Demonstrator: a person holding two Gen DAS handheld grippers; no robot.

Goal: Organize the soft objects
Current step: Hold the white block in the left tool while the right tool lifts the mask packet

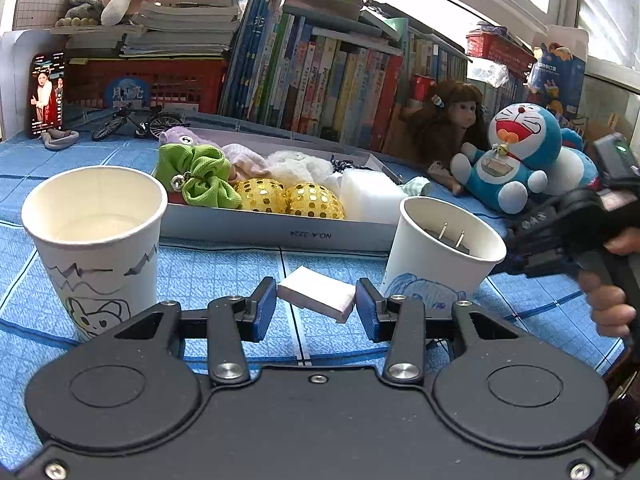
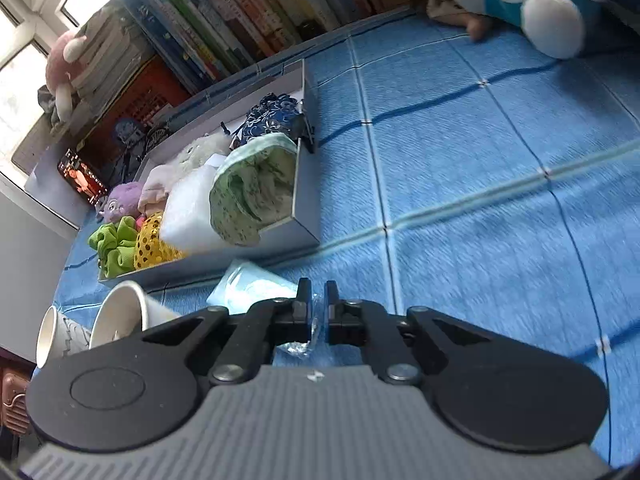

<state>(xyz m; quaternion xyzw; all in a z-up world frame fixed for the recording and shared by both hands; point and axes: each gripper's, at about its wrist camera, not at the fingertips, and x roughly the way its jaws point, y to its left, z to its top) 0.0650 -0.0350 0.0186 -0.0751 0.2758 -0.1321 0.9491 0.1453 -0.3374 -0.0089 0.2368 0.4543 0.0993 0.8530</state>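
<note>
Left tongs (image 1: 316,308): clenched on a white sponge block (image 1: 317,295), their blue pads pressing its two ends; the block hangs just above the blue checked cloth, between the two paper cups.
Right tongs (image 2: 318,312): clamped nearly together on a crinkled clear plastic wrapper (image 2: 306,342). A pale blue packet (image 2: 256,290) lies just ahead of the tips; whether the wrapper belongs to that packet is hard to tell through the blur.
Person's hand (image 1: 612,300): grips the handle of the right tool, at the right edge of the left wrist view.
Counter (image 2: 480,180): covered with a blue cloth crossed by dark lines.
Tray (image 1: 276,228): a shallow grey cardboard box lid in the middle of the counter, behind the cups.
Tray contents: a green scrunchie (image 1: 196,176) with small bells, two gold sequin balls (image 1: 288,198), a white foam block (image 1: 370,200), a purple plush (image 1: 180,136), a pink cloth, white fluff, a green patterned cloth (image 2: 252,196) at the right end, and a dark blue patterned pouch (image 2: 268,118) at the far right corner.
Left cup (image 1: 96,248): upright near the counter's left edge, with a drawn cat and mountain lines.
Right cup (image 1: 440,256): upright in front of the tray's right end, with a blue drawing; a dark plug with two metal prongs sits inside.
Back edge: a row of upright books (image 1: 320,80), a red crate, a lit phone (image 1: 47,94), a model bicycle.
Far right corner: a Doraemon plush (image 1: 516,156) beside a brown-haired doll (image 1: 452,120).
</note>
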